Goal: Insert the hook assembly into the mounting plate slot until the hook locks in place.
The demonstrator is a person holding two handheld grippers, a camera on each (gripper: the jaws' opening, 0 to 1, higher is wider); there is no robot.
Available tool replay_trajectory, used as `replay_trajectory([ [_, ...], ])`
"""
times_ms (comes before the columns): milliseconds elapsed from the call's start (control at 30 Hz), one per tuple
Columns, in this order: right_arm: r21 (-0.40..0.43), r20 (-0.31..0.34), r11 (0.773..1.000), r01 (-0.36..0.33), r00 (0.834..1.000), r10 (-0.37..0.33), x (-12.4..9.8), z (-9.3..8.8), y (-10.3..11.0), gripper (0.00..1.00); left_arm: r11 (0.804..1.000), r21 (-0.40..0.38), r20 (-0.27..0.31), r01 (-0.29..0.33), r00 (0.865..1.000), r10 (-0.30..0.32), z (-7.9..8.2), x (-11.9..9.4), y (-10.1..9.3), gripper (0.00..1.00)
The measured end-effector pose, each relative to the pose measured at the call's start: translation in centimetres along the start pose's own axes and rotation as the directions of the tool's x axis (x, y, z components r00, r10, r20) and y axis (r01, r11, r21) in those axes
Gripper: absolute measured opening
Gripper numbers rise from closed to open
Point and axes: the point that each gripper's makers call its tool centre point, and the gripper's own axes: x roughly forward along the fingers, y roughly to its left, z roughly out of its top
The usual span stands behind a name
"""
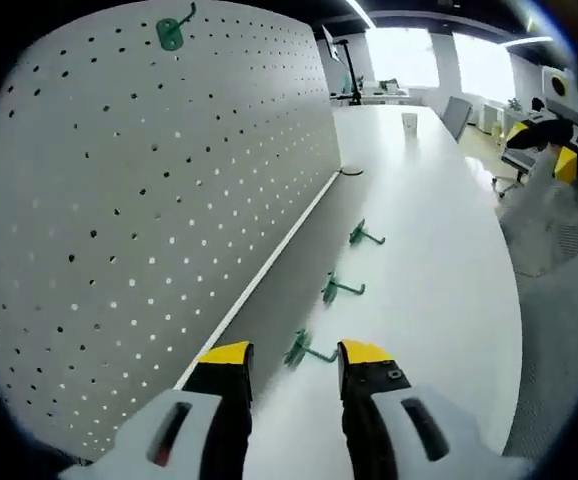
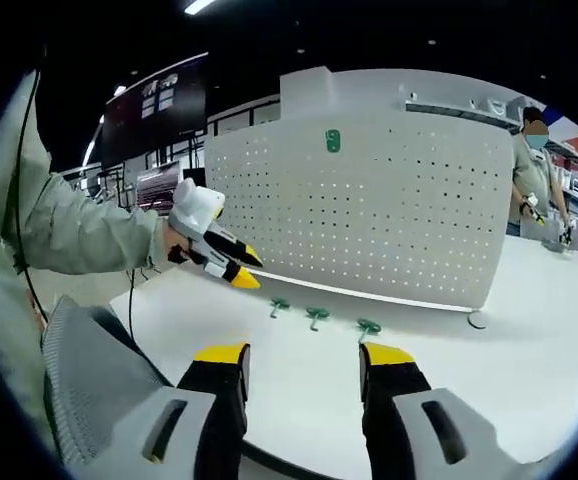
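A white pegboard mounting plate point(image 1: 159, 190) point(image 2: 369, 200) stands upright on the white table point(image 1: 439, 250) point(image 2: 299, 390). One green hook point(image 1: 172, 32) point(image 2: 333, 141) hangs near its top. Three more green hooks lie in a row on the table by the plate's foot: the nearest point(image 1: 304, 350) point(image 2: 280, 305), the middle one point(image 1: 339, 289) point(image 2: 316, 316), and the far one point(image 1: 363, 235) point(image 2: 369, 326). My left gripper point(image 1: 294, 352) point(image 2: 237, 268) is open, its yellow tips straddling the nearest hook from just above. My right gripper point(image 2: 304, 353) is open over the table, short of the hooks, with nothing between its fingers.
A small dark loop point(image 1: 350, 171) point(image 2: 477, 320) lies on the table at the plate's far end. A person point(image 2: 534, 170) stands behind the table on the right. A sleeve point(image 2: 79, 230) holds the left gripper. Office chairs point(image 1: 457, 112) and a cup point(image 1: 409, 122) sit far off.
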Motion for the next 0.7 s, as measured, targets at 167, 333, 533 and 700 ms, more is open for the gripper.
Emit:
replay_trajectory([
  [167,0.004,-0.006,1.0,-0.001,1.0,0.001,0.0,-0.1,0.0,0.42,1.0,0.002,-0.039,0.014,0.999,-0.014,-0.7,1.4,0.9,0.33],
  [333,0.013,-0.011,1.0,-0.001,1.0,0.001,0.0,-0.2,-0.1,0.42,1.0,0.009,-0.078,0.02,0.997,-0.02,-1.7,2.4,1.5,0.31],
  [533,0.022,-0.014,1.0,0.004,1.0,-0.004,0.1,-0.3,-0.3,0.4,0.998,0.03,-0.104,0.062,0.993,-0.059,-2.4,3.5,1.3,0.29],
  [700,0.031,-0.004,0.999,0.019,1.0,-0.019,0.0,-0.1,-0.6,0.38,0.994,0.026,-0.123,0.107,0.987,-0.103,-3.2,4.1,0.9,0.27],
])
